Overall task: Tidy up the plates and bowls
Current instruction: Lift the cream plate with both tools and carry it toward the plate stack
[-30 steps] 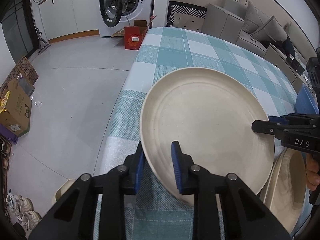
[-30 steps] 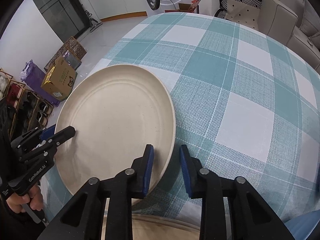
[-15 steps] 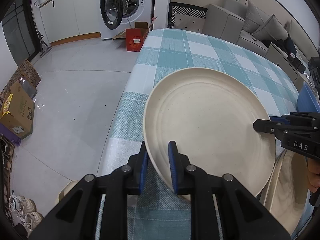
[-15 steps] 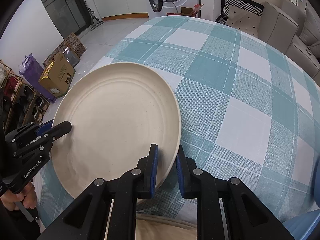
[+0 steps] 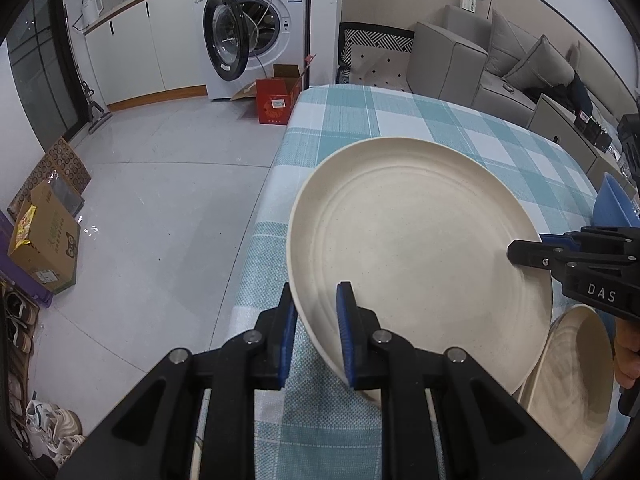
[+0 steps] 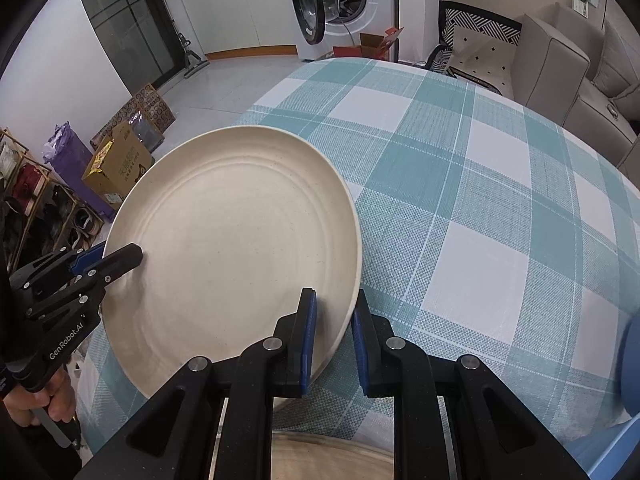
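A large cream plate (image 5: 420,248) (image 6: 240,248) is held over the near left corner of the teal checked table (image 5: 400,120) (image 6: 480,200), gripped from two sides. My left gripper (image 5: 316,292) is shut on the plate's near left rim, one blue pad above and one below. My right gripper (image 6: 334,296) is shut on the opposite rim. Each wrist view shows the other gripper at the plate's far side: the right gripper (image 5: 524,254) and the left gripper (image 6: 120,256). A second cream dish (image 5: 576,380) (image 6: 320,456) lies lower, partly hidden by the plate and grippers.
A blue dish (image 5: 612,204) (image 6: 632,360) sits at the table's right side. The table's left edge (image 5: 260,216) drops to grey floor with a cardboard box (image 5: 44,248), a red box (image 5: 276,100) and a washing machine (image 5: 248,28). A grey sofa (image 5: 500,64) stands behind.
Both grippers' jaws have closed from standing wide around the plate's rim to pinching it. The plate has shifted slightly in view.
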Demonstrator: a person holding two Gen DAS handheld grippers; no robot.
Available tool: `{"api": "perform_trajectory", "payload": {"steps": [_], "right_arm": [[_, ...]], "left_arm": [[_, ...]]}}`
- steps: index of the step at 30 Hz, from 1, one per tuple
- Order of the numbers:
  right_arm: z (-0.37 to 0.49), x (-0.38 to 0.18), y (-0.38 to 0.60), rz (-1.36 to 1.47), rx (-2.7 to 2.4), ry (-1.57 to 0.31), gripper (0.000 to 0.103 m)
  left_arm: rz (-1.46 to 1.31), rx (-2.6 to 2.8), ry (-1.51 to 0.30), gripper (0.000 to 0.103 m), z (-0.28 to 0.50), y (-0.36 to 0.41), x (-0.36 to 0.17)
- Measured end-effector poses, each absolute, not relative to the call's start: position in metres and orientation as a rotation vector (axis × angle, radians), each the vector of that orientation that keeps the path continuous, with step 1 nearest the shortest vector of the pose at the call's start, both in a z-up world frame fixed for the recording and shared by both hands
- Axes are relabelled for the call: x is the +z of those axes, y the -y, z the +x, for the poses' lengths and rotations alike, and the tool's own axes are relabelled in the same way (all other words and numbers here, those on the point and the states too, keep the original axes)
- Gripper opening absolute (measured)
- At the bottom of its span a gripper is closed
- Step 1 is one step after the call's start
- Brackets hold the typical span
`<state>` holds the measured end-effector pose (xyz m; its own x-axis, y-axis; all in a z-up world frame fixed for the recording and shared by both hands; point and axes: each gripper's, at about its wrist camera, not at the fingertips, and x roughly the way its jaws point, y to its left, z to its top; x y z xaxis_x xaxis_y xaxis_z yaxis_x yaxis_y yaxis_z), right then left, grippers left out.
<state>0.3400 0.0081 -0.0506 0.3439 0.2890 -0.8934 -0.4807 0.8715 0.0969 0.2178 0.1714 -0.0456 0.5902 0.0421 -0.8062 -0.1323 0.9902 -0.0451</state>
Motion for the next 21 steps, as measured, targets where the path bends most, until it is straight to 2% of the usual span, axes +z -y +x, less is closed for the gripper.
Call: {"api": "perform_trajectory", "payload": {"steps": [21], "right_arm": [[0.308, 0.001, 0.012, -0.192, 0.505, -1.037, 0.017]], "left_arm": [[-0.064, 0.075, -0.853, 0.018, 0.196, -0.153, -0.001]]}}
